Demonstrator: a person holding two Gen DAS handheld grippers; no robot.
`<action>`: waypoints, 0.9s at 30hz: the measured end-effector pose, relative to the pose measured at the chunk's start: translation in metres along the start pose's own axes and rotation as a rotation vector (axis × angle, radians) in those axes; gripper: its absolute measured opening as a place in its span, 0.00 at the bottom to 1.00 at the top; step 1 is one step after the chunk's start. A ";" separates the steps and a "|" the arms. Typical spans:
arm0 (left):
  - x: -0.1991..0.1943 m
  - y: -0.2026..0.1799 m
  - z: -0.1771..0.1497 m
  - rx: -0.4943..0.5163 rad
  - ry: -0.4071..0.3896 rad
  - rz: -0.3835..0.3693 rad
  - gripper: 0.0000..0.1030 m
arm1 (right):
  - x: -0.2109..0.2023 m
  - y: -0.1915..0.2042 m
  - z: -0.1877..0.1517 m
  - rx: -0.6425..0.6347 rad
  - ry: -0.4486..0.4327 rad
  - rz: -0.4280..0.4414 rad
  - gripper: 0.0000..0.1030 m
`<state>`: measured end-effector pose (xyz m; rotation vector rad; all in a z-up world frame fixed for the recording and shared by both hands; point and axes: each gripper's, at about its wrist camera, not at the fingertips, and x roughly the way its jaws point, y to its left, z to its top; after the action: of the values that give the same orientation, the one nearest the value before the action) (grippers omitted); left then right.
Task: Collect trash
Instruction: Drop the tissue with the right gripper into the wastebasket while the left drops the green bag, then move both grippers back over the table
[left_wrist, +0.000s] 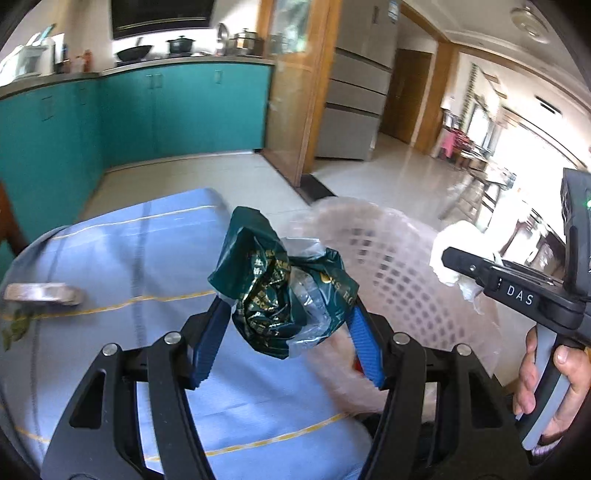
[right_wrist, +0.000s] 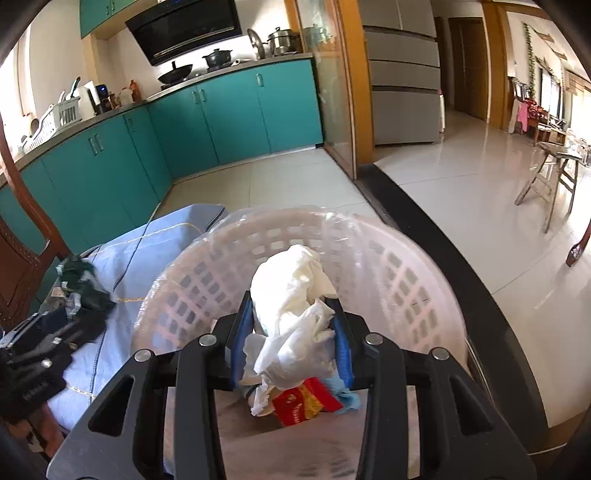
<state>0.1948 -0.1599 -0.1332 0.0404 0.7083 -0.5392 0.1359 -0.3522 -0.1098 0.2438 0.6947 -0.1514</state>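
My left gripper (left_wrist: 288, 310) is shut on a crumpled dark green plastic bag (left_wrist: 273, 291) with clear film in it, held above the blue tablecloth (left_wrist: 110, 258) just left of the basket. The pale pink lattice basket (right_wrist: 388, 280) is lined with clear plastic. My right gripper (right_wrist: 290, 306) is shut on a wad of white tissue (right_wrist: 295, 295) over the basket's opening. A red wrapper (right_wrist: 303, 404) and a blue scrap (right_wrist: 345, 397) lie inside the basket. The left wrist view shows the tissue (left_wrist: 448, 243) over the basket (left_wrist: 388, 266), with a hand (left_wrist: 554, 384) on the right handle.
On the cloth at the far left lie a flat silvery round object (left_wrist: 44, 293) and some green leaves (left_wrist: 14, 326). A dark wooden chair (right_wrist: 22, 266) stands left of the table. Teal kitchen cabinets (right_wrist: 221, 110) and tiled floor (right_wrist: 461, 206) lie beyond.
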 end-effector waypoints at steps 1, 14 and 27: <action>0.004 -0.008 0.000 0.011 0.003 -0.023 0.62 | -0.002 -0.004 0.000 0.011 -0.006 0.000 0.38; 0.022 -0.030 0.000 0.069 0.002 -0.003 0.83 | -0.001 -0.010 0.002 0.038 0.004 0.016 0.47; -0.023 0.048 -0.003 0.004 -0.009 0.333 0.83 | 0.006 0.045 0.008 -0.022 -0.018 0.110 0.62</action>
<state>0.2014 -0.1075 -0.1278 0.1566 0.6751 -0.2219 0.1551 -0.3114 -0.0995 0.2588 0.6629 -0.0409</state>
